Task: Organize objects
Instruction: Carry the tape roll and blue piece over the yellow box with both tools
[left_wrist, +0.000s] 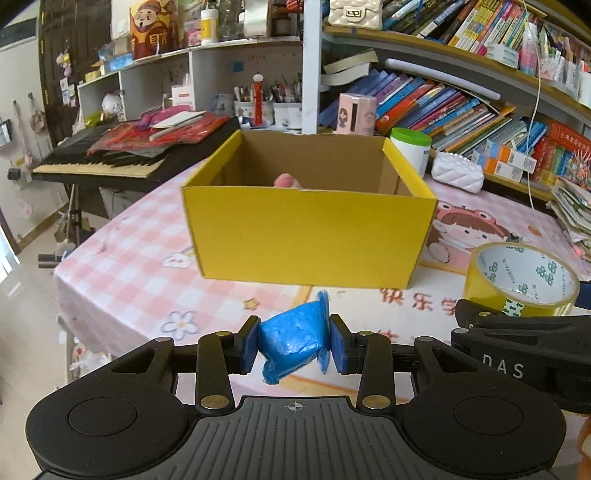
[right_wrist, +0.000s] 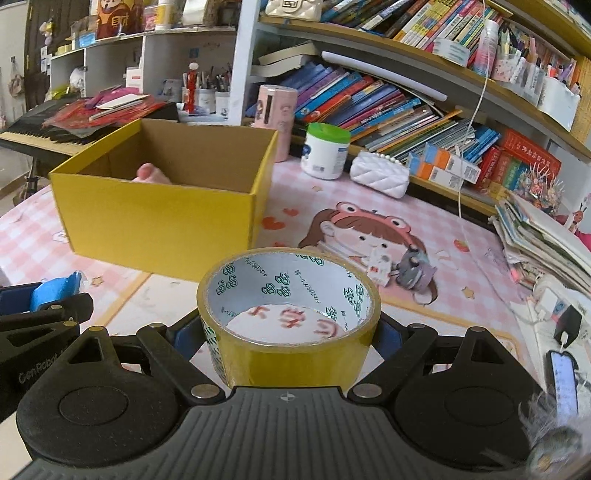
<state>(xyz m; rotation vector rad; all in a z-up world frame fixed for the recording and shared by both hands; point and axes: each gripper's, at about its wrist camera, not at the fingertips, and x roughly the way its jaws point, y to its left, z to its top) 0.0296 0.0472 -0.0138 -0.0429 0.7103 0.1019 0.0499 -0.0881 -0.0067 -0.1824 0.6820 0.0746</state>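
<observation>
Blue plastic, a crumpled packet (left_wrist: 293, 341), sat pinched between the pads of the left tongs (left_wrist: 294, 345), its long axis tilted from about 1 o'clock down to 7 o'clock, above the bench (left_wrist: 147, 258). At 12 o'clock from it stood the yellow cardboard box (left_wrist: 306, 236), open-topped, with something pink (left_wrist: 286, 181) showing inside. The right tongs (right_wrist: 291, 332) gripped a roll of yellow-brown tape (right_wrist: 290, 325) by its outer wall, the roll's hole facing up and slightly forward, toward 12 o'clock. In the right wrist view the box (right_wrist: 162, 218) lay at 10 o'clock from the roll, near but apart.
</observation>
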